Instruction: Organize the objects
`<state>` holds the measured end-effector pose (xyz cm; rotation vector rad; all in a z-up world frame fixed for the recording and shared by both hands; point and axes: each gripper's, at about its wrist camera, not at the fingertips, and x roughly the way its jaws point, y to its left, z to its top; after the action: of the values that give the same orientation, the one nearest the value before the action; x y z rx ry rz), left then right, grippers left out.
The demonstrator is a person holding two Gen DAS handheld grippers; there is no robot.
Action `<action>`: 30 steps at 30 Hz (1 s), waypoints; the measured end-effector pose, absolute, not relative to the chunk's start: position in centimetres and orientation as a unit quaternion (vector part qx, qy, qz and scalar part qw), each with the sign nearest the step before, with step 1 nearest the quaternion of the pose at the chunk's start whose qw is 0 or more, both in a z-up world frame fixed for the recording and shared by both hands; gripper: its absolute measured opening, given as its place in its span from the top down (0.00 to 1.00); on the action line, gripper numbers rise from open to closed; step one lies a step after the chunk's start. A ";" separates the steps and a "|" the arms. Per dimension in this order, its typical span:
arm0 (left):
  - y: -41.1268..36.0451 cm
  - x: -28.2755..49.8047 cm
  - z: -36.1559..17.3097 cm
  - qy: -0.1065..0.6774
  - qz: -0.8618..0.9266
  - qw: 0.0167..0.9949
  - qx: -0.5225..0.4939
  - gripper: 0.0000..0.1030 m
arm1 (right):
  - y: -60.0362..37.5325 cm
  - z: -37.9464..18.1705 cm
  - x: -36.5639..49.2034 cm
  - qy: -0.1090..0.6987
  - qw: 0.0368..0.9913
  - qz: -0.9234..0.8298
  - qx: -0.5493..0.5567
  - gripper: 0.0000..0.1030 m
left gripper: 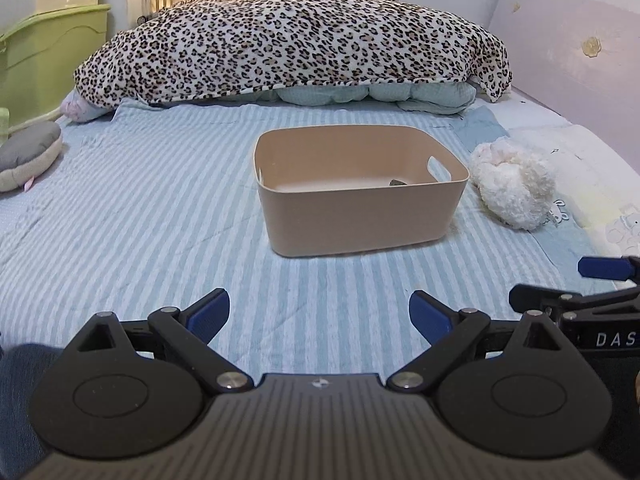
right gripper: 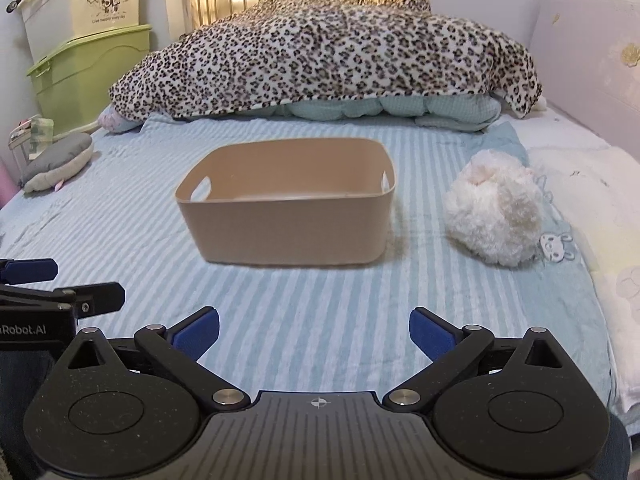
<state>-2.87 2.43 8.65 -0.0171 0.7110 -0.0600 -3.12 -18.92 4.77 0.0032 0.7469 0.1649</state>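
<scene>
Both cameras sit low over the near end of the bed [left gripper: 140, 208], looking forward along it toward the leopard blanket [left gripper: 288, 36] at frame top. The left view has the bin [left gripper: 360, 208] centre, slightly right, and shows the right tool [left gripper: 600, 280] at its lower right edge. The right view has the bin [right gripper: 286, 220] centre-left, the plush [right gripper: 494, 210] nearer, and the left tool [right gripper: 40, 284] at its lower left. Both share bed, bin, plush, blanket and green box [right gripper: 92, 76].

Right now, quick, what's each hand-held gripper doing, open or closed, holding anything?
Left hand-held gripper: open, holding nothing, above the striped bedsheet.
Right hand-held gripper: open, holding nothing.
</scene>
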 end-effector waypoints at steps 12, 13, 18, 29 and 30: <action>2.1 -5.1 10.1 0.339 -0.024 0.941 0.004 0.04 | -19.1 5.8 -5.4 0.363 0.928 0.085 -0.007 0.00; 2.1 -5.3 10.2 0.336 -0.023 0.941 0.007 0.04 | -19.1 5.9 -5.5 0.361 0.929 0.085 -0.007 0.00; 1.8 -5.7 10.3 0.336 -0.026 0.941 0.014 0.04 | -19.3 6.4 -5.9 0.356 0.930 0.086 -0.002 0.00; 1.1 -6.3 10.6 0.334 -0.036 0.942 0.023 0.04 | -19.1 7.5 -7.0 0.342 0.934 0.098 -0.010 0.00; 1.1 -6.4 10.6 0.333 -0.036 0.942 0.023 0.04 | -19.0 7.7 -7.1 0.341 0.935 0.099 -0.010 0.00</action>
<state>-6.37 1.10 10.64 0.0479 0.6798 -0.0729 -7.11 -19.01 7.66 -0.0203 0.6964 0.2019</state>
